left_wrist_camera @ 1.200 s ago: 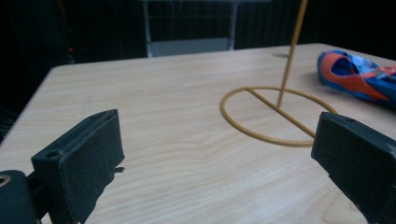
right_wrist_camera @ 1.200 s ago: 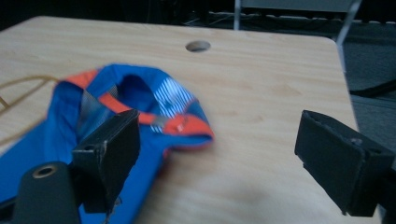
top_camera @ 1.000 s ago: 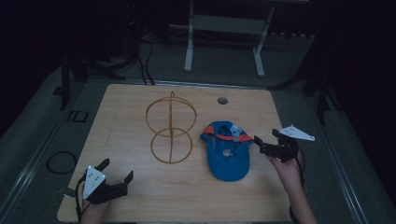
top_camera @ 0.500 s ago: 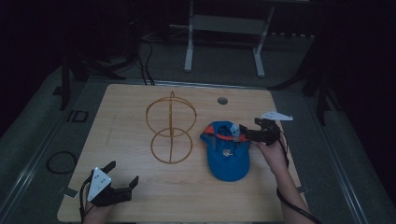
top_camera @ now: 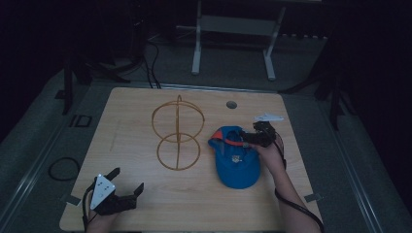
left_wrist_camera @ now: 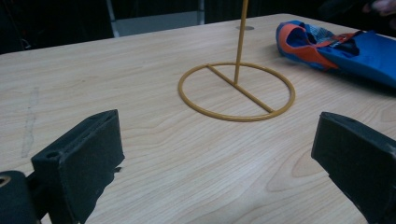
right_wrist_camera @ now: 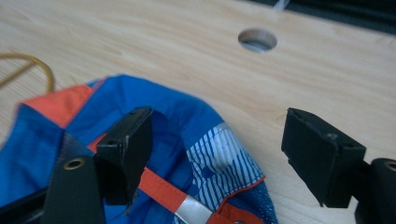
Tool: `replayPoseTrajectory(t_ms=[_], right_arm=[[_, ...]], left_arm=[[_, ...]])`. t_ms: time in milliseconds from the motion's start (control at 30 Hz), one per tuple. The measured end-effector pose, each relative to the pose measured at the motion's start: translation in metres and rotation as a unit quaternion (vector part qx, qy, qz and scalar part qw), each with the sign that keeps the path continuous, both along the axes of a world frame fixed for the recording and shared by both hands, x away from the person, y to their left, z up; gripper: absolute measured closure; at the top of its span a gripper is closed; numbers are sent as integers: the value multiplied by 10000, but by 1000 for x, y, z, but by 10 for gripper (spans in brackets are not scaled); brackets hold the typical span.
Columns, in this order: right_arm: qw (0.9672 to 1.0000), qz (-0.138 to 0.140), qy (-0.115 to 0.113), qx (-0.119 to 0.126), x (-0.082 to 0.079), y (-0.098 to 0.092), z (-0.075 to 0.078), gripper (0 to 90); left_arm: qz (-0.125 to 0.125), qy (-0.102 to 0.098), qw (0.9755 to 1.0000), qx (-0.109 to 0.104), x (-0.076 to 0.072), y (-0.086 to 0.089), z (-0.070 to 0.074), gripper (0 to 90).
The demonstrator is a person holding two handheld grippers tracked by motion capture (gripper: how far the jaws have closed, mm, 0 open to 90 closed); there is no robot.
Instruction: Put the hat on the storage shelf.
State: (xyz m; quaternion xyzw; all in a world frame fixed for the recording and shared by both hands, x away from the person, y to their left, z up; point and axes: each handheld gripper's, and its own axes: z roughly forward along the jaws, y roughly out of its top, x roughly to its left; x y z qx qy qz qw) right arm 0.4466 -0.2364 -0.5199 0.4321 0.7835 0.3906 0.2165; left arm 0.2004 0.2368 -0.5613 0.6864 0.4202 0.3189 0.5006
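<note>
A blue cap (top_camera: 235,162) with orange trim lies on the wooden table (top_camera: 136,204), open side up. My right gripper (top_camera: 245,137) is at its far rim. In the right gripper view its jaws have just been closing and still stand apart (right_wrist_camera: 219,128). One jaw is over the inside of the cap (right_wrist_camera: 187,121), the other outside over the wood, with the striped rim between them and untouched. A yellow wire stand (top_camera: 178,131) with a ring base stands left of the cap. At the front left corner my left gripper (top_camera: 128,178) is open and empty, facing the stand (left_wrist_camera: 236,91) and the cap (left_wrist_camera: 359,51).
A round hole (top_camera: 231,104) is cut in the table behind the cap, also seen as the hole (right_wrist_camera: 257,39) ahead of the right jaws. A white metal frame (top_camera: 233,24) stands on the floor beyond the table. A cable loop (top_camera: 63,168) lies on the floor at left.
My right gripper has moved left and a little down from beside the cap to over its far rim. The left gripper has stayed at the front left corner.
</note>
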Motion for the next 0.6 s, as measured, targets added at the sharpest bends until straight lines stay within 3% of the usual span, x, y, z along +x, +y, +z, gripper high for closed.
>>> replayPoseTrajectory(t_ms=[100,133,167,300,600], right_arm=[[10000,-33,47,-50,2,2,-3,249],[9996,39,275,-91,7,6,-14,251],[9993,43,357,-136,8,9,-18,251],[9982,101,501,-325,12,14,-27,251],[9945,216,580,-850,15,21,-37,293]], left_arm=[[25,3,10000,-6,0,0,0,25],[26,12,10000,-19,0,0,0,25],[22,17,10000,-25,0,1,0,25],[1,39,10000,-34,1,1,0,25],[13,71,10000,-5,1,1,-1,25]])
